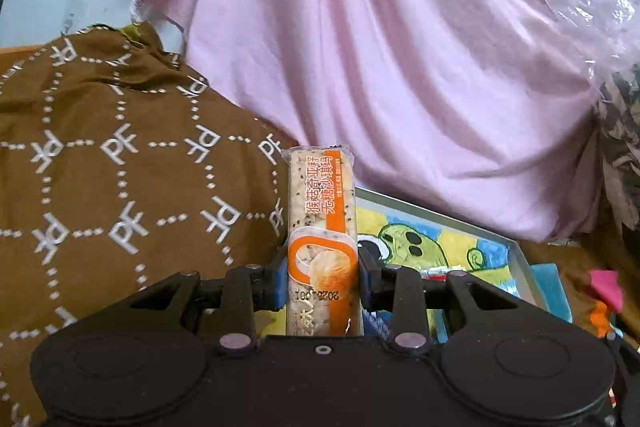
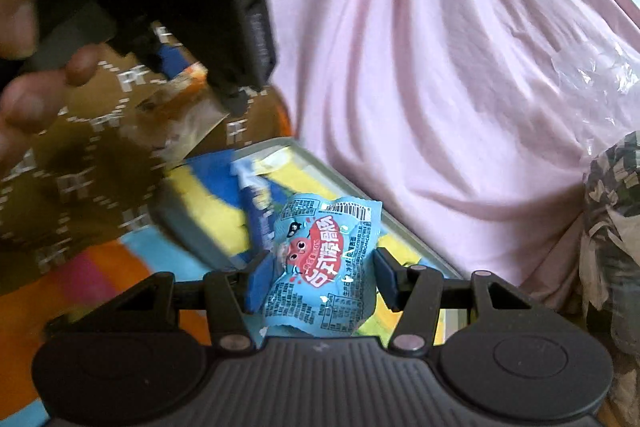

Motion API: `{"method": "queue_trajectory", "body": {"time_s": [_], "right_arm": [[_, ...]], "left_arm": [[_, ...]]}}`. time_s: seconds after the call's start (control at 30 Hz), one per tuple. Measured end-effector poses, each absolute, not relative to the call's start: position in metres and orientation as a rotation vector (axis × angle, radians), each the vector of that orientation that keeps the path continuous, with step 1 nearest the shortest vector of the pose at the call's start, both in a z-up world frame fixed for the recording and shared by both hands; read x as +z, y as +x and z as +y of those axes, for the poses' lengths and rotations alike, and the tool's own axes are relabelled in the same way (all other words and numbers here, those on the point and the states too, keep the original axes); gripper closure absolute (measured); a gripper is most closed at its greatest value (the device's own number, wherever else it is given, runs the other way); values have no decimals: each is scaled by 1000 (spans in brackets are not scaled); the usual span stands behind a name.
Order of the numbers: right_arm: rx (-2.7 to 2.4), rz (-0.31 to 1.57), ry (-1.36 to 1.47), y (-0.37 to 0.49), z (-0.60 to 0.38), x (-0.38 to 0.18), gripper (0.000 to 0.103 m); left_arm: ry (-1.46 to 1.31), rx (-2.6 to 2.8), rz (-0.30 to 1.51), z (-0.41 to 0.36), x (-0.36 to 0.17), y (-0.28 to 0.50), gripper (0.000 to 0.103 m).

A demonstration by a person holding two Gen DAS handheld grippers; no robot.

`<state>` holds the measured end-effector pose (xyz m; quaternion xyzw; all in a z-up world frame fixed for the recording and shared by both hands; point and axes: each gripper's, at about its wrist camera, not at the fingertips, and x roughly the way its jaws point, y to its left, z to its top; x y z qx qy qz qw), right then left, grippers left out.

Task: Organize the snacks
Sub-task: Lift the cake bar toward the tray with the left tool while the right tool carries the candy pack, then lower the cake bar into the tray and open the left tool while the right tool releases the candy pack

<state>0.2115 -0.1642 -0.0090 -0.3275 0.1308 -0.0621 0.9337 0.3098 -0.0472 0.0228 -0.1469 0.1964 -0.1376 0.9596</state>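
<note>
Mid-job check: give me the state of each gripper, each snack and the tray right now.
left gripper: shut on the orange snack bar.
orange snack bar: held lengthwise between the fingers, off the tray.
right gripper: shut on the blue snack packet.
blue snack packet: held above the tray, wrapper crinkled.
tray: lying flat, cartoon print inside; holds at least one blurred wrapper.
</note>
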Motion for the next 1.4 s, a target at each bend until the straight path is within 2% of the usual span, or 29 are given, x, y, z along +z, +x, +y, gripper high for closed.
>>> {"method": "queue_trajectory", "body": {"time_s": [0.47, 1.03, 1.2, 1.4], "right_arm": [[-134, 298, -549, 273, -190, -25, 44], [-125, 390, -482, 281, -198, -37, 39], [-125, 381, -493, 278, -200, -35, 36], [-129, 365, -475, 270, -199, -28, 24]], "left_arm": [[-301, -322, 414, -68, -16, 366, 68], [-267, -321, 516, -81, -37, 376, 67], [-247, -317, 522, -86, -38, 376, 63], [-247, -306, 501, -82, -26, 369, 49]]}}
